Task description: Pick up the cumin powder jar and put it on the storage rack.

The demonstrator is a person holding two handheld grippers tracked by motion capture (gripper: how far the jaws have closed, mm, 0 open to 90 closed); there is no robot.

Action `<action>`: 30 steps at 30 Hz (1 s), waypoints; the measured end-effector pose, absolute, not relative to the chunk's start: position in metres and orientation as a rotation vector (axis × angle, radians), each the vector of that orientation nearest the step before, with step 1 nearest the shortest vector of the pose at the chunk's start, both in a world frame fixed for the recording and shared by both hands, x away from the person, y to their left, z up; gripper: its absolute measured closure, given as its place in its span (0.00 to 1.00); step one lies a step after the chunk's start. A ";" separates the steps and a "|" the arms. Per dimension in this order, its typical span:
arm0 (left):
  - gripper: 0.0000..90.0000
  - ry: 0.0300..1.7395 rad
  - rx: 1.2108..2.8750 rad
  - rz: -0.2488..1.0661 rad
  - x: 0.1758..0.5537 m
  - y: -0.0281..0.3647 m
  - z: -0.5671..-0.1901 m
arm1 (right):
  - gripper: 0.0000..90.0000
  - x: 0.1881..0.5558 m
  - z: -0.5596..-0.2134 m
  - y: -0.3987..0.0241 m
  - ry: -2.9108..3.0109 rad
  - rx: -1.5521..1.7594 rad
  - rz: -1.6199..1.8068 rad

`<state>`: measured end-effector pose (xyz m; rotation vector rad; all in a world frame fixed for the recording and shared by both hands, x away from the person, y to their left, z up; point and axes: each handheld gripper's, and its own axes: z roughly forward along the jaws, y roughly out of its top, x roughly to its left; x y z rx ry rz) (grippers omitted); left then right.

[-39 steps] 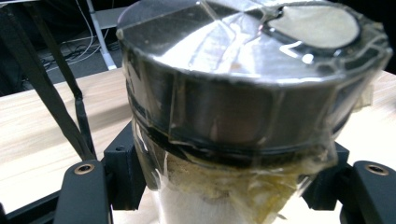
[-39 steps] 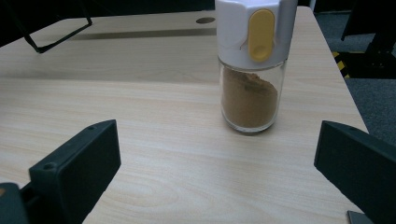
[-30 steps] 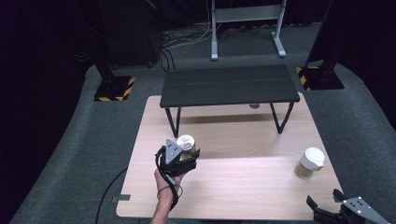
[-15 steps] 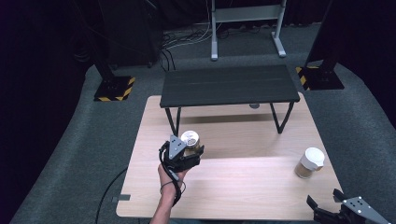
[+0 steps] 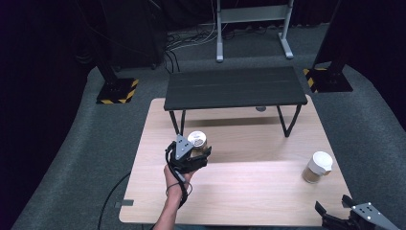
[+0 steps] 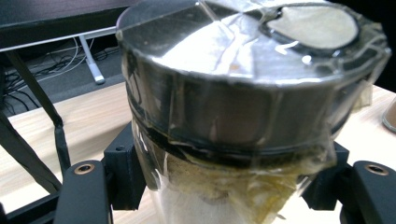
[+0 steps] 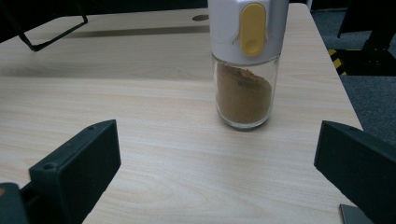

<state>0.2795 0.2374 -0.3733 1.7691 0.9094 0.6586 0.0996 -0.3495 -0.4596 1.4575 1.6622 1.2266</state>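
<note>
Clear glass forms the round jar (image 6: 233,140) we hold in the left gripper (image 5: 187,160); its dark lid is wrapped in shiny, crinkled film, and pale yellowish powder shows below. We see the black jaws pressed against its sides, lifting it just in front of the black metal stand (image 5: 234,88) on the pale wood-grain bench (image 5: 249,191). Well to the right of that stand is a glass shaker (image 7: 245,65) of brown powder, with a white cap and yellow tab. Our right gripper (image 7: 219,177) faces it, jaws wide apart and gripping nothing.
</note>
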 end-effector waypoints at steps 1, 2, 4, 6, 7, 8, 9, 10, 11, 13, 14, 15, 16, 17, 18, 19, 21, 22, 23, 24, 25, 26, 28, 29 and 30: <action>0.34 0.910 1.769 0.660 0.280 0.237 -0.373 | 0.00 0.099 -0.460 -0.350 1.662 1.457 1.227; 0.34 0.908 1.770 0.661 0.280 0.237 -0.372 | 0.00 0.099 -0.460 -0.349 1.662 1.459 1.225; 0.34 0.906 1.769 0.662 0.281 0.237 -0.372 | 0.00 0.099 -0.461 -0.350 1.660 1.460 1.229; 0.34 0.907 1.769 0.661 0.282 0.237 -0.371 | 0.00 0.099 -0.461 -0.350 1.660 1.459 1.225; 0.34 0.908 1.770 0.662 0.282 0.237 -0.371 | 0.00 0.099 -0.461 -0.350 1.660 1.460 1.226; 0.34 0.906 1.776 0.663 0.283 0.237 -0.370 | 0.00 0.099 -0.461 -0.350 1.660 1.462 1.225; 0.34 0.906 1.774 0.662 0.284 0.237 -0.370 | 0.00 0.099 -0.461 -0.350 1.659 1.463 1.225; 0.34 0.905 1.775 0.662 0.284 0.237 -0.370 | 0.00 0.099 -0.461 -0.350 1.659 1.463 1.226; 0.34 0.904 1.777 0.665 0.285 0.236 -0.369 | 0.00 0.099 -0.461 -0.350 1.659 1.464 1.225; 0.34 0.904 1.776 0.665 0.286 0.236 -0.368 | 0.00 0.099 -0.461 -0.350 1.661 1.465 1.223; 0.34 0.901 1.780 0.667 0.287 0.236 -0.367 | 0.00 0.099 -0.461 -0.350 1.660 1.465 1.222; 0.34 0.901 1.778 0.668 0.287 0.235 -0.367 | 0.00 0.099 -0.461 -0.350 1.661 1.465 1.220; 0.34 0.902 1.772 0.666 0.288 0.235 -0.367 | 0.00 0.099 -0.461 -0.350 1.661 1.465 1.222; 0.34 0.901 1.775 0.667 0.288 0.235 -0.366 | 0.00 0.099 -0.461 -0.350 1.660 1.465 1.220; 0.34 0.901 1.773 0.667 0.289 0.235 -0.366 | 0.00 0.099 -0.461 -0.350 1.661 1.465 1.219; 0.34 0.897 1.777 0.670 0.290 0.235 -0.365 | 0.00 0.100 -0.461 -0.350 1.661 1.466 1.220; 0.34 0.898 1.775 0.671 0.291 0.234 -0.363 | 0.00 0.100 -0.461 -0.349 1.663 1.465 1.218; 0.34 0.895 1.778 0.672 0.292 0.234 -0.362 | 0.00 0.100 -0.461 -0.349 1.663 1.465 1.219; 0.34 0.894 1.775 0.672 0.292 0.234 -0.362 | 0.00 0.100 -0.461 -0.349 1.662 1.465 1.220; 0.34 0.892 1.777 0.674 0.293 0.234 -0.361 | 0.00 0.100 -0.461 -0.350 1.662 1.465 1.219; 0.34 0.892 1.777 0.676 0.293 0.233 -0.360 | 0.00 0.100 -0.461 -0.350 1.662 1.465 1.219; 0.34 0.892 1.777 0.676 0.294 0.233 -0.359 | 0.00 0.100 -0.461 -0.350 1.661 1.465 1.219; 0.34 0.890 1.778 0.678 0.295 0.232 -0.358 | 0.00 0.100 -0.461 -0.350 1.660 1.467 1.219; 0.34 0.890 1.779 0.679 0.295 0.232 -0.358 | 0.00 0.100 -0.461 -0.350 1.661 1.469 1.220; 0.34 0.893 1.778 0.679 0.296 0.232 -0.358 | 0.00 0.100 -0.461 -0.350 1.661 1.469 1.220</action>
